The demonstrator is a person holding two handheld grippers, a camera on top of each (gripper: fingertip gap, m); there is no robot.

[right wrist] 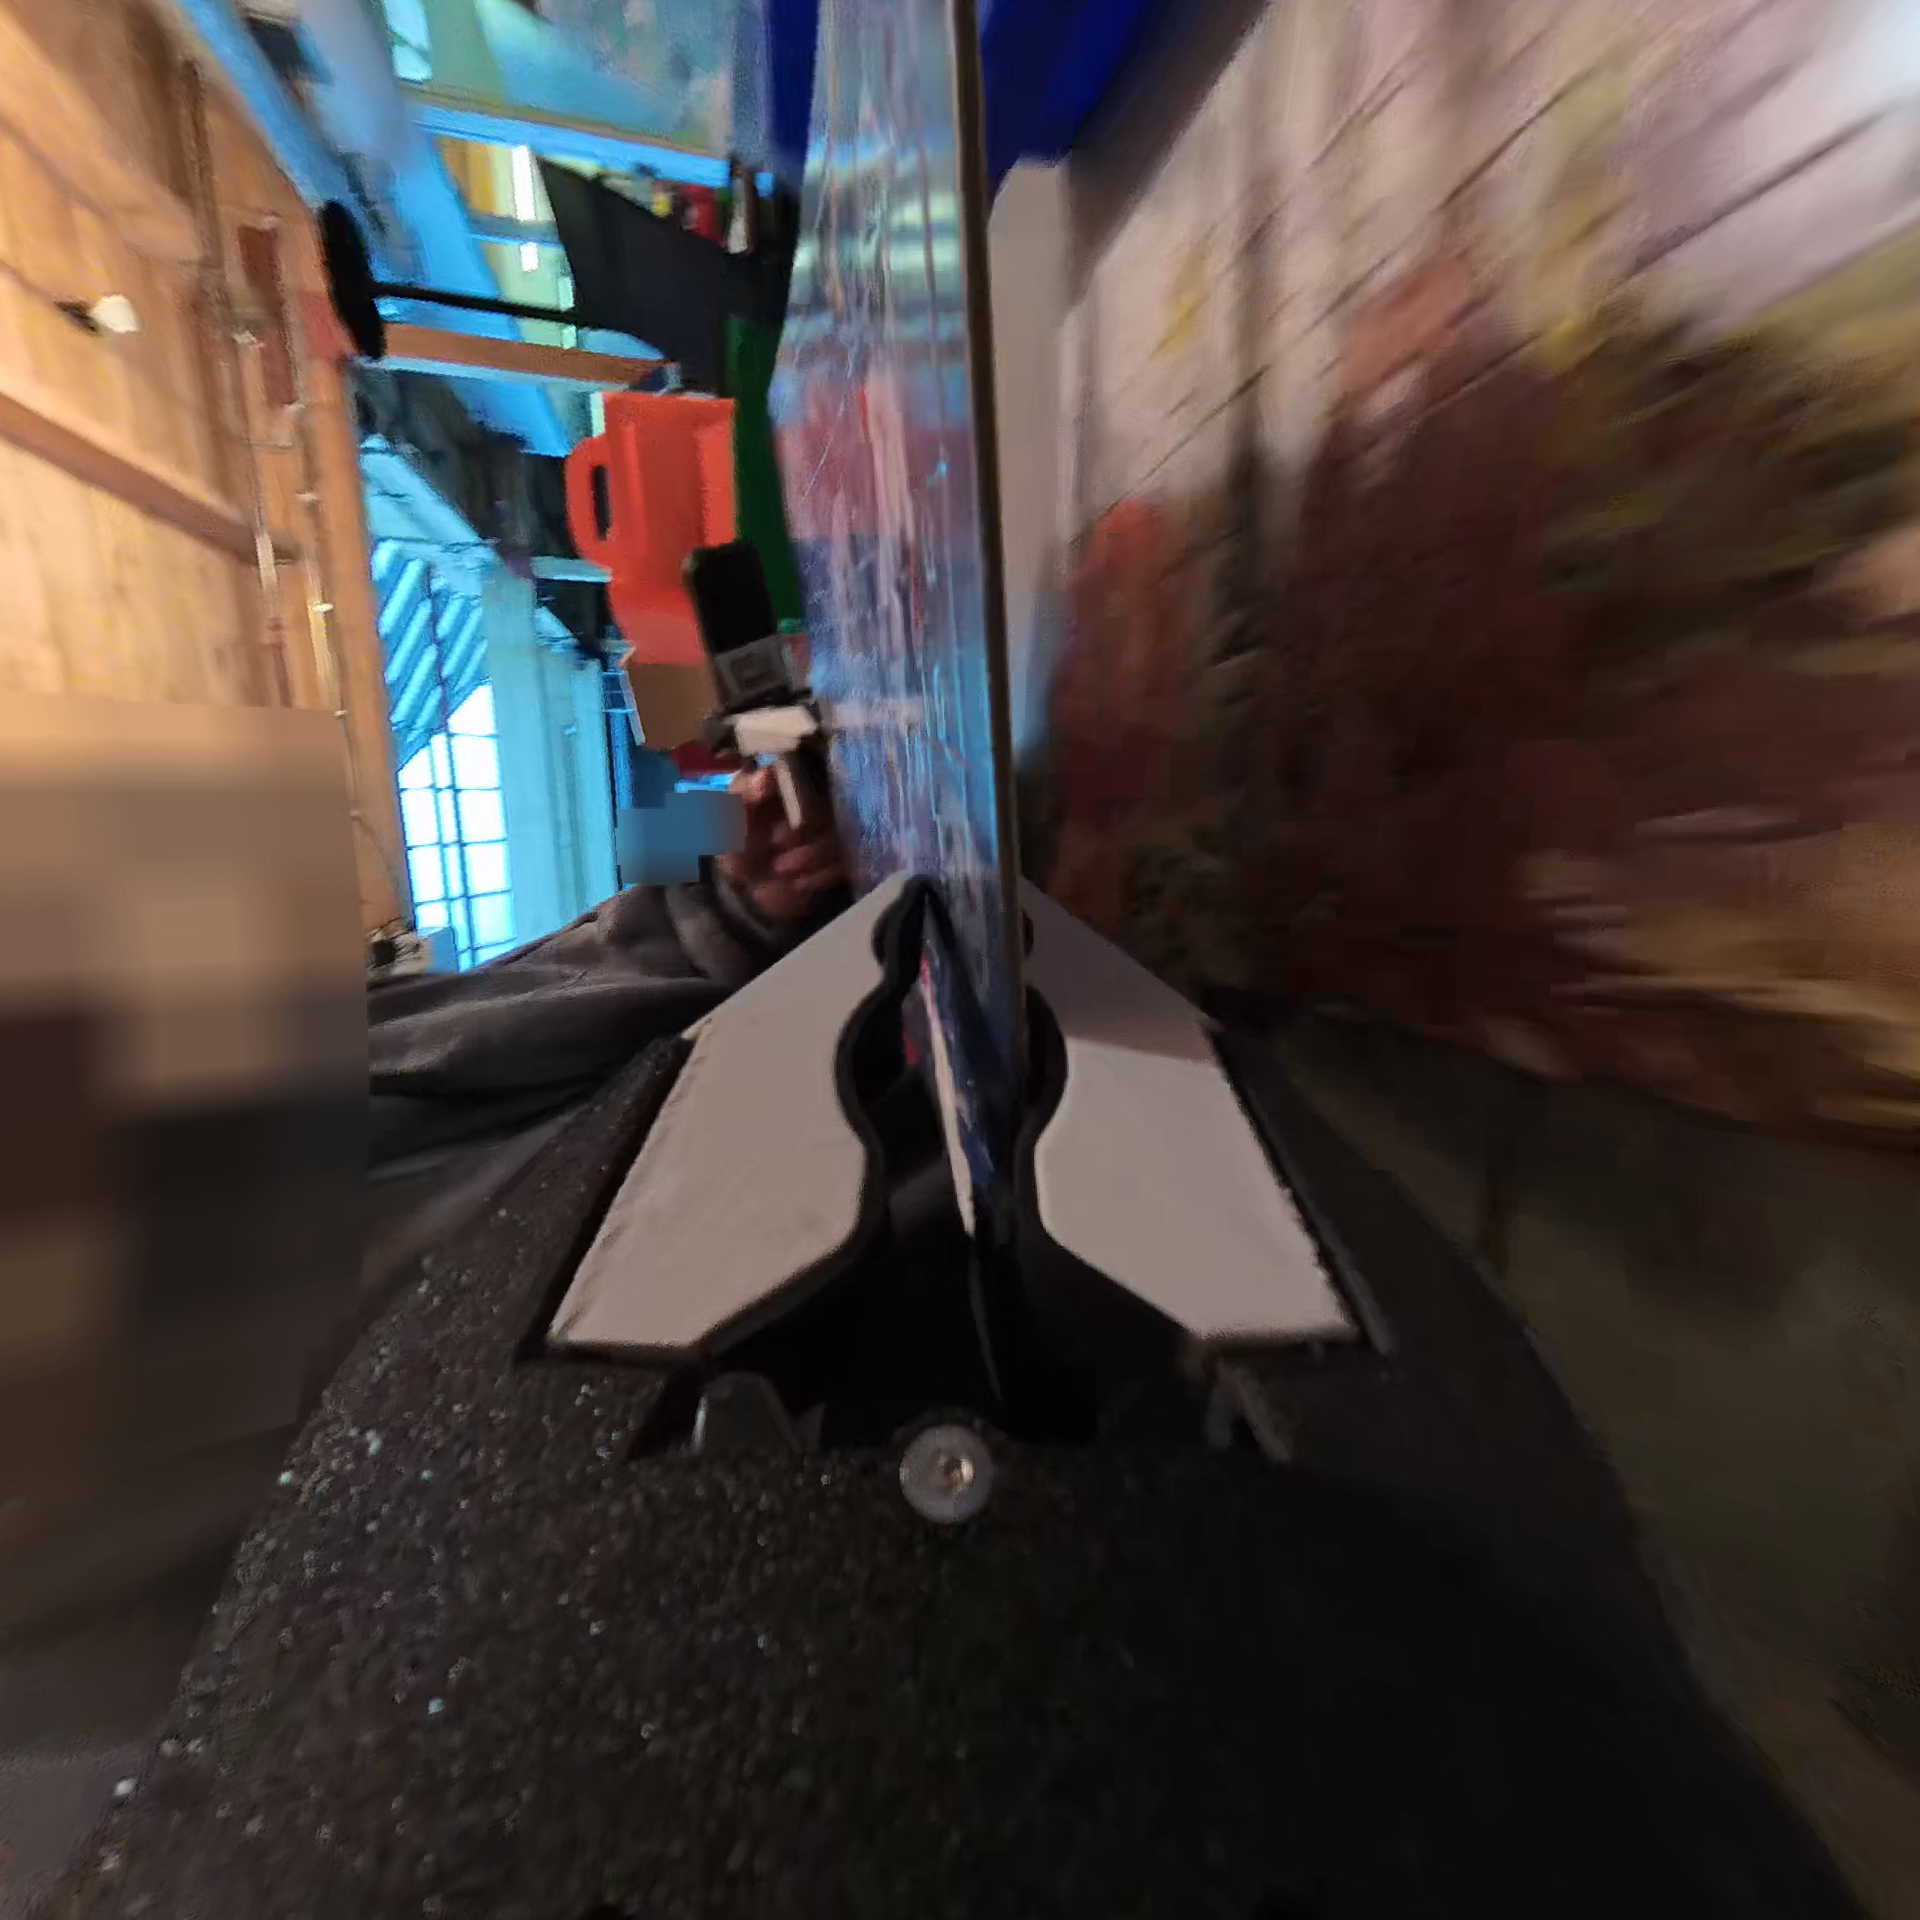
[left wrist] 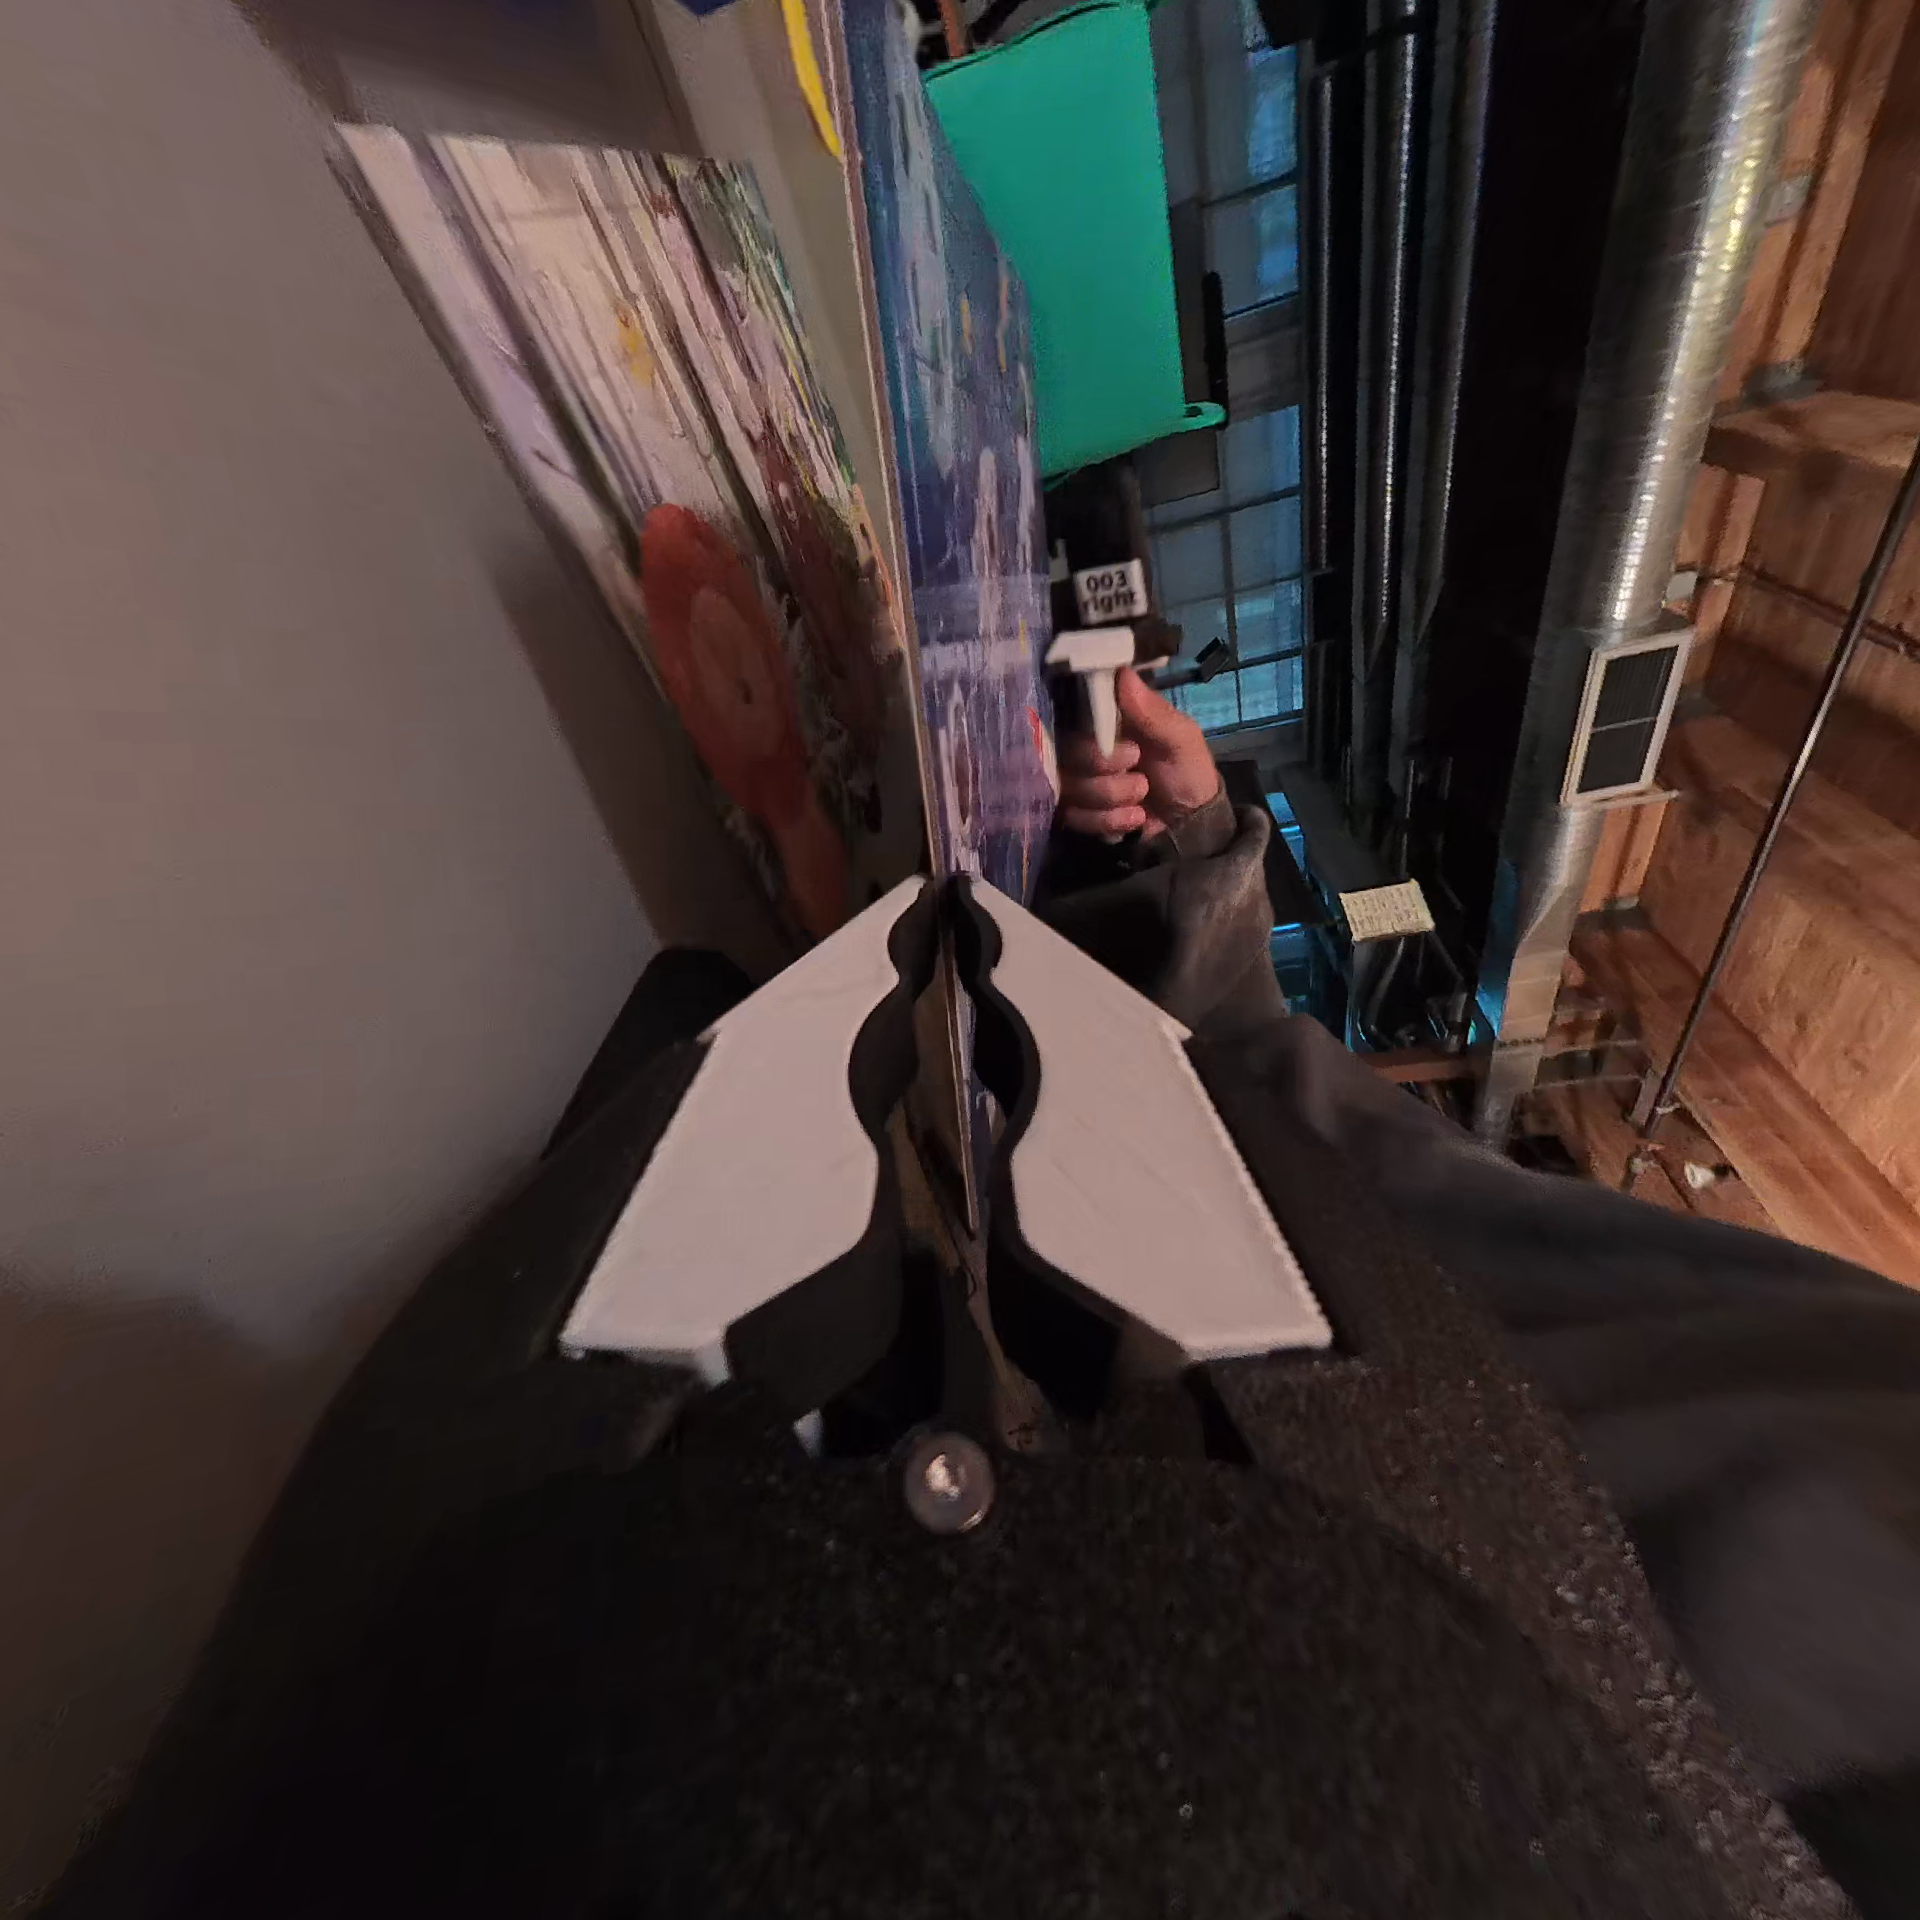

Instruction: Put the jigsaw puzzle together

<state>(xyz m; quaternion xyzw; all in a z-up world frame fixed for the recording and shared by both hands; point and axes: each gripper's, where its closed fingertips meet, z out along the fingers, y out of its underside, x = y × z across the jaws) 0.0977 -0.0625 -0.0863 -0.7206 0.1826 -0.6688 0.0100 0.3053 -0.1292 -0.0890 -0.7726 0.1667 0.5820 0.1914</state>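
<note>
Left gripper (left wrist: 943,894) and right gripper (right wrist: 971,904) each clench opposite edges of the thin blue printed puzzle board (left wrist: 971,540), held clear of the table. Risk: uneven pull flexes board, seated pieces pop loose

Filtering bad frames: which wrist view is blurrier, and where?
Right wrist view: heavy motion blur on the floral picture at right; gripper and blue board stay fairly sharp. Left wrist view: mostly sharp, slight smear on the floral picture, fisheye bending at edges.
</note>
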